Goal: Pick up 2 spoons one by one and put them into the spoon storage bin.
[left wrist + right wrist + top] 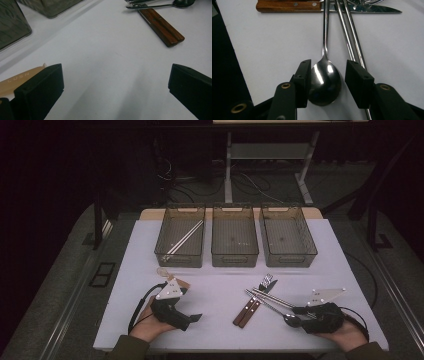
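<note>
A: Starting with the surface (220, 285): three mesh bins sit in a row at its twelve o'clock side. The left bin (181, 236) already holds a pair of metal chopsticks (186, 236); the middle bin (234, 236) and right bin (288, 235) look bare.

B: Then the loose cutlery at our four o'clock: two wooden-handled knives (248, 310) side by side, a fork (267, 281) and more chopsticks (274, 298) crossing them. Our thing is the spoon (325, 81), bowl end toward us, near the five o'clock corner.

A: Our right hand-held gripper (327, 82) straddles that bowl. It is parted and not yet clamped: one jaw looks to touch the bowl's nine o'clock edge, while a gap shows on the three o'clock side.

B: We judge the bowl a poor place to pinch, being rounded and slick. We should slide up to the neck where the stem begins, keep the jaws level with the surface, and close squarely so it cannot pivot. The nearest chopstick runs just under the three o'clock jaw; we must not catch it too.

A: The right hand (345, 332) lies low at five o'clock, its hand-held gripper pointing toward nine.

B: Our left hand-held gripper (192, 319) rests at seven o'clock, jaws wide apart over bare surface, holding nothing, pointing toward the knives. A tan spoon (17, 82) sits just beside one jaw.
</note>
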Available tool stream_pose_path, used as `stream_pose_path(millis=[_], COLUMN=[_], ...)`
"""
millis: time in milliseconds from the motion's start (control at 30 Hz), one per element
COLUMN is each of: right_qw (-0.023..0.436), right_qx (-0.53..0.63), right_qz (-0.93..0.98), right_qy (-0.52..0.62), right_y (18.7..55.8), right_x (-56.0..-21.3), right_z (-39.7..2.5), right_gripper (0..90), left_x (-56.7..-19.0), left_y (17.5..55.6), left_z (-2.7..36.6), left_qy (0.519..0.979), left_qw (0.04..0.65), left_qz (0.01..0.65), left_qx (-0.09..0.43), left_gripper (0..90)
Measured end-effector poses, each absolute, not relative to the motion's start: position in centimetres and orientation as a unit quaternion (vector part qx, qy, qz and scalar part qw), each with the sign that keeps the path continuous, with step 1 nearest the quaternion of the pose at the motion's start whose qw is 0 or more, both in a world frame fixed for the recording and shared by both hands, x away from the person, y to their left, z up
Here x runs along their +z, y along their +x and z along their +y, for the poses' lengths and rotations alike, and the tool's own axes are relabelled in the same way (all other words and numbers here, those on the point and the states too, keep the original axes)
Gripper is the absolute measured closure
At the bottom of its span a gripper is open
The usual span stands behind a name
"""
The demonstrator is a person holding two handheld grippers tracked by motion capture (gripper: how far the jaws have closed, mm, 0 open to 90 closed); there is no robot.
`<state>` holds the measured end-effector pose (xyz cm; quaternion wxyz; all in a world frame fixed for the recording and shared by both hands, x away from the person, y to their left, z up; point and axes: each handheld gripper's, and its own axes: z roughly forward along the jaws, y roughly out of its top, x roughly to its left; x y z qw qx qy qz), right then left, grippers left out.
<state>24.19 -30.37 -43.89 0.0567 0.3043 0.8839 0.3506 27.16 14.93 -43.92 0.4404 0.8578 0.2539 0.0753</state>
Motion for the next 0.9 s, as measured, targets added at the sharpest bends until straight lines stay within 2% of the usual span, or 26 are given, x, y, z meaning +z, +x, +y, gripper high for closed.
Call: stream_pose_path(millis=[667,900], right_qw=[0.081,0.094], right_qx=[0.370,0.364], right_qz=[0.866,0.864], right_qy=[0.328,0.335], right_y=[25.0,25.8], right_x=[-43.2,-43.3], right_z=[-31.6,-32.0], right_gripper=[60.5,65.7], left_x=[-43.9,-44.0], left_y=[27.2,27.2], left_z=[14.9,14.8], left_qy=[0.859,0.859], left_qw=[0.440,0.440], left_qz=[0.252,0.251], left_qx=[0.073,0.073], left_gripper=[0.0,0.0])
